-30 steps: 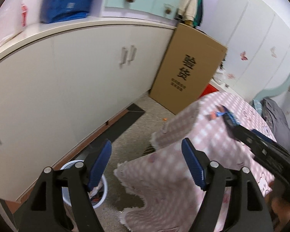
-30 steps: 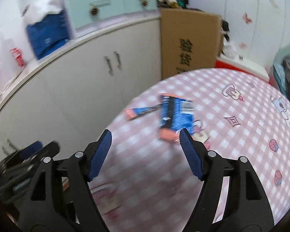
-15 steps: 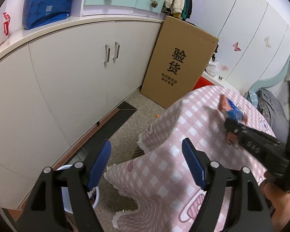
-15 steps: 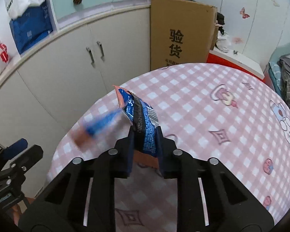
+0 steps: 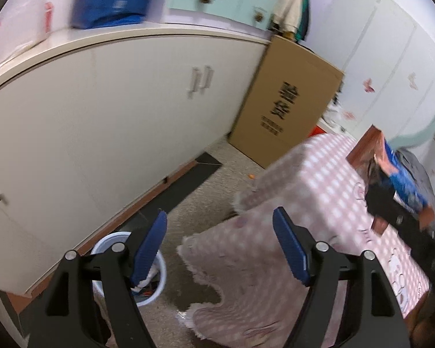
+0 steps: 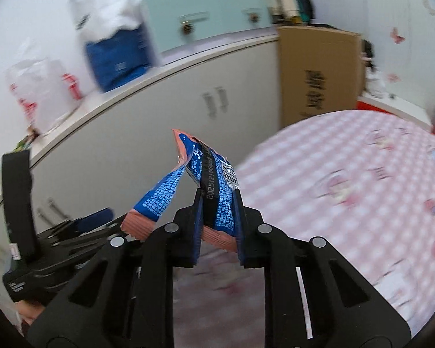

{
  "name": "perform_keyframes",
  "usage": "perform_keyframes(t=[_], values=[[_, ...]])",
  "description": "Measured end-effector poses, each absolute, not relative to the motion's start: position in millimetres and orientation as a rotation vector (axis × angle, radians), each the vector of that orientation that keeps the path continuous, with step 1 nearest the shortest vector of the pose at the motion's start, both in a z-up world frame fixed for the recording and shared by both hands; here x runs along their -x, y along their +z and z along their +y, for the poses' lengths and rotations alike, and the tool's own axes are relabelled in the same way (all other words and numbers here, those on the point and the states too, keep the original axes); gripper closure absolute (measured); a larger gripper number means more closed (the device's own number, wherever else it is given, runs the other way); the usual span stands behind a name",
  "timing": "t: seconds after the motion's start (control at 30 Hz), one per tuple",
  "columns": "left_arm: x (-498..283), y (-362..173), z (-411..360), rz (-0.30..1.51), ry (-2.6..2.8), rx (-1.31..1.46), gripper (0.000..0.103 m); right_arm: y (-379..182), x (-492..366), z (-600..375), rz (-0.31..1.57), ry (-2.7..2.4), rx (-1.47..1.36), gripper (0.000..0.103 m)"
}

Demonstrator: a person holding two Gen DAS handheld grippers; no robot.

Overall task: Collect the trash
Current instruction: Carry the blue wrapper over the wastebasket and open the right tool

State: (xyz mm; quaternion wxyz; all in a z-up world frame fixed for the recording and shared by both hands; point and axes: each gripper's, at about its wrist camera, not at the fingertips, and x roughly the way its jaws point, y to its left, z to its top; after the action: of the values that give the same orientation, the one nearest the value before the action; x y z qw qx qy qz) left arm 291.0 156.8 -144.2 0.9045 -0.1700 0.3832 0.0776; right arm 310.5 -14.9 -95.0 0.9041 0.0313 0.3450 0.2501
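Pink-checked cloth covered the worktop (image 6: 362, 179) beneath my right claw (image 6: 217, 220), which was clenched on the blue snack wrapper (image 6: 214, 185), long axis pointing up and away. My left claw (image 5: 220, 246) hung released; the bin (image 5: 159, 272) sat just below it, nearer that side.

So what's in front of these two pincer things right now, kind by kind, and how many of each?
Snack wrappers: 1, blue and salmon wrapper, clamped in the right gripper
Waste bins: 1, pale bin on the floor, under the open left gripper
Cardboard boxes: 1, tall box
Pink checked tables: 1, table
Total: 4
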Motion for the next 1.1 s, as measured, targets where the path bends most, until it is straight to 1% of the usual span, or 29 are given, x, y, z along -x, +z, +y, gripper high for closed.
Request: perform_keyframes(t=[0.1,0.23,0.4,0.53,0.7,0.9,1.0,1.1], values=[[-270.7,-153.9,186.6,0.788,0.221,0.381,0.029,-104.4,-292.1,21.8,0.713,0.566,-0.04,0.084],[-251.4,-180.6,226.4,0.808,0.317,0.405,0.028,-125.1,-275.4,70.6,0.734,0.622,-0.002,0.084],[-236.2,-236.4,276.4,0.884,0.402,0.483,0.028,-167.8,-271.3,123.5,0.795,0.652,0.043,0.084],[-229.1,-294.8,311.2,0.951,0.458,0.554,0.028,-217.3,-277.2,155.6,0.87,0.662,0.052,0.084],[-226.9,-374.3,341.1,1.024,0.518,0.631,0.028,-299.4,-291.3,188.5,0.99,0.646,0.064,0.084],[-223.5,-459.3,356.3,1.069,0.577,0.736,0.028,-383.4,-304.5,212.9,1.114,0.618,0.064,0.084],[-218.6,-499.5,358.7,1.094,0.617,0.758,0.028,-418.0,-306.3,223.1,1.161,0.609,0.092,0.084],[-213.4,-540.9,360.5,1.162,0.68,0.772,0.028,-446.3,-304.9,229.8,1.194,0.598,0.105,0.084]])
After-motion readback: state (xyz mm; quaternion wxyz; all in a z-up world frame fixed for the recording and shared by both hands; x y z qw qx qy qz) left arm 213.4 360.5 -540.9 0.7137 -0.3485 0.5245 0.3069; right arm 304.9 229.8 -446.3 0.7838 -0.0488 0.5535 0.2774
